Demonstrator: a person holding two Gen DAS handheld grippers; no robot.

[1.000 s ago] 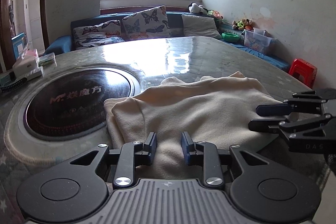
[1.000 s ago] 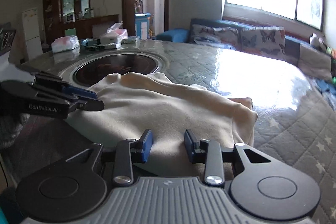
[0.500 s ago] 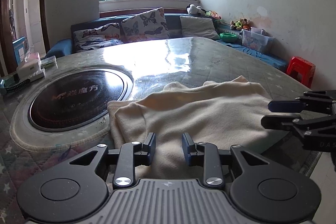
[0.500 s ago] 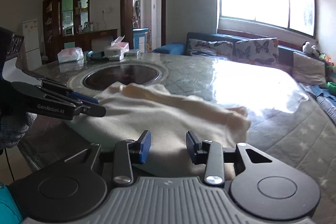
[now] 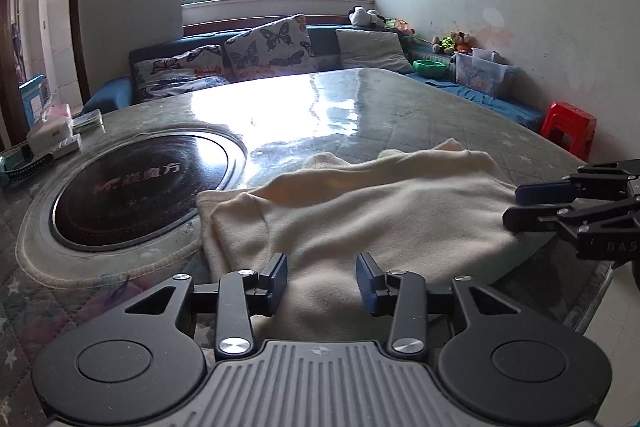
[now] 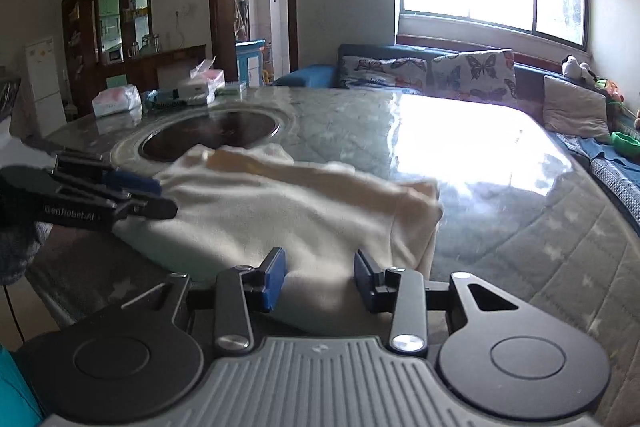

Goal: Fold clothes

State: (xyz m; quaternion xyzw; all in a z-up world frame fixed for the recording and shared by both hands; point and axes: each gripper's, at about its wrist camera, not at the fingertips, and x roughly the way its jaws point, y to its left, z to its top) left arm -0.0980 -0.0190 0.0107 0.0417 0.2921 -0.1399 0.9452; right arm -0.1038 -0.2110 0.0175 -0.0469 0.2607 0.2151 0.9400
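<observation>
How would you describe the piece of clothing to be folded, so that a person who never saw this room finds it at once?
Start at the large table with the round dark hotplate set into it. Beside that plate, at the table's near edge, lies a cream garment. It is the only soft, pale cloth there; the neighbours are boxes and packets.

The left gripper (image 5: 321, 279) and the right gripper (image 6: 320, 279) look alike: a grey ribbed housing flanked by two round black discs, black linkage bars pinned with silver screws, and blue-padded fingers (image 5: 277, 271). Seen side-on, the right one carries the pale letters "DAS" on its black body, while the left one reads "GenRobot.AI". A grey knitted sleeve (image 6: 18, 247) shows behind the left gripper.
</observation>
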